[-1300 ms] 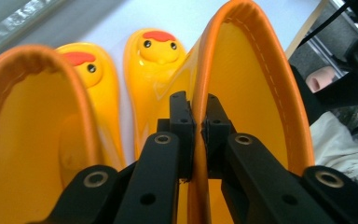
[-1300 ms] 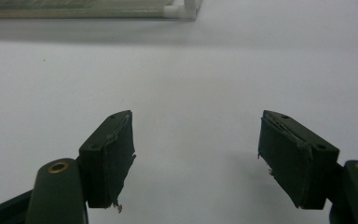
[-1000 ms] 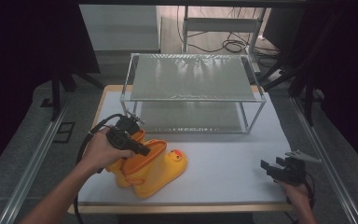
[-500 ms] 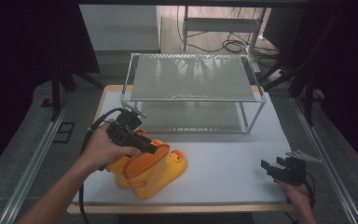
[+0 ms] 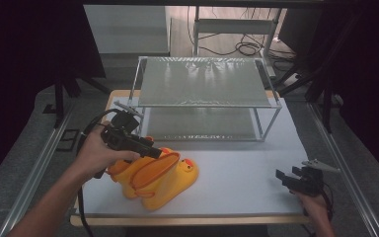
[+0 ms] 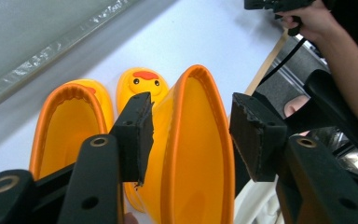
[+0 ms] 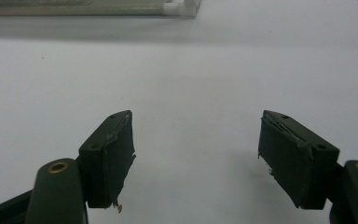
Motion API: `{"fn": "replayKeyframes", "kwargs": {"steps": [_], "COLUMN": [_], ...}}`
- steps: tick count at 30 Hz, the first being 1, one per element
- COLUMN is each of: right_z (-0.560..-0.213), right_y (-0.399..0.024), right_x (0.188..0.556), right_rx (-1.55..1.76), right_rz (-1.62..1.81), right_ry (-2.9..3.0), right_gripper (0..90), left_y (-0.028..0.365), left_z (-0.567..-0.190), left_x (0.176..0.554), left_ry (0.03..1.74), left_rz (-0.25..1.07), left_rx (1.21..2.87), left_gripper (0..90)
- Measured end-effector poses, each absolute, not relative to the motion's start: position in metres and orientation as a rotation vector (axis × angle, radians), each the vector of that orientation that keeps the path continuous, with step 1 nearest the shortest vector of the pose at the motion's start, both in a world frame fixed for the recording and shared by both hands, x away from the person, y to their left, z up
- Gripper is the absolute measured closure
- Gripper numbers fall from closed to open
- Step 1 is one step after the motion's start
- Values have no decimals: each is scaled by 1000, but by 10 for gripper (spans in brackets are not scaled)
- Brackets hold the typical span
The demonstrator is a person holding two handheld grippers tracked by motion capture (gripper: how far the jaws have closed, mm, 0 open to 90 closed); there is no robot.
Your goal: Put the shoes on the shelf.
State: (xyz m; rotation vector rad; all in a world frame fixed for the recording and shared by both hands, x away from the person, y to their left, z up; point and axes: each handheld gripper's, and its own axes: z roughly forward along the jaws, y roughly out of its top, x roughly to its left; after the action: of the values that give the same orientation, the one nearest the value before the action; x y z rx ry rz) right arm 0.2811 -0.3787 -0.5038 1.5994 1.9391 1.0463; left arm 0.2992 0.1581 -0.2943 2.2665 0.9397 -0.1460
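Note:
Two yellow duck rain boots lie side by side at the table's front left, the nearer boot (image 5: pixel 165 178) (image 6: pixel 196 158) beside the farther boot (image 5: pixel 122 173) (image 6: pixel 67 128). My left gripper (image 5: pixel 153 152) (image 6: pixel 196 135) hovers just over their orange-rimmed tops. Its jaws have just been opening and now stand open, with the nearer boot's shaft below and between them and the pads not pressing on it. My right gripper (image 5: pixel 285 174) (image 7: pixel 196 154) rests low at the front right, open, with bare tabletop between its pads.
A two-level metal wire shelf (image 5: pixel 205 81) stands at the back middle of the white table (image 5: pixel 242 163). The other hand and its gripper (image 6: pixel 279 4) appear far off in the left gripper view. Cables trail off the table's front edge.
The left gripper's jaws have spread apart off the boot's rim and the hand has lifted a little. The boots stay on the table. The right gripper has not moved.

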Motion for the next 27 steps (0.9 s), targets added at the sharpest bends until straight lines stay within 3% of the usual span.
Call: {"fn": "replayKeyframes", "kwargs": {"steps": [13, 27], "right_z": [-506, -508], "right_y": [-380, -379], "right_x": [281, 281], "right_rx": [1609, 1606], "right_rz": [1043, 1030], "right_ry": [1934, 1947], "right_gripper": [264, 264], "left_y": [175, 164], "left_z": [-303, -330], "left_x": [301, 304], "left_ry": [1006, 1013], "left_rz": [-135, -187], "left_rx": [2285, 2388], "left_gripper": [444, 367]}}
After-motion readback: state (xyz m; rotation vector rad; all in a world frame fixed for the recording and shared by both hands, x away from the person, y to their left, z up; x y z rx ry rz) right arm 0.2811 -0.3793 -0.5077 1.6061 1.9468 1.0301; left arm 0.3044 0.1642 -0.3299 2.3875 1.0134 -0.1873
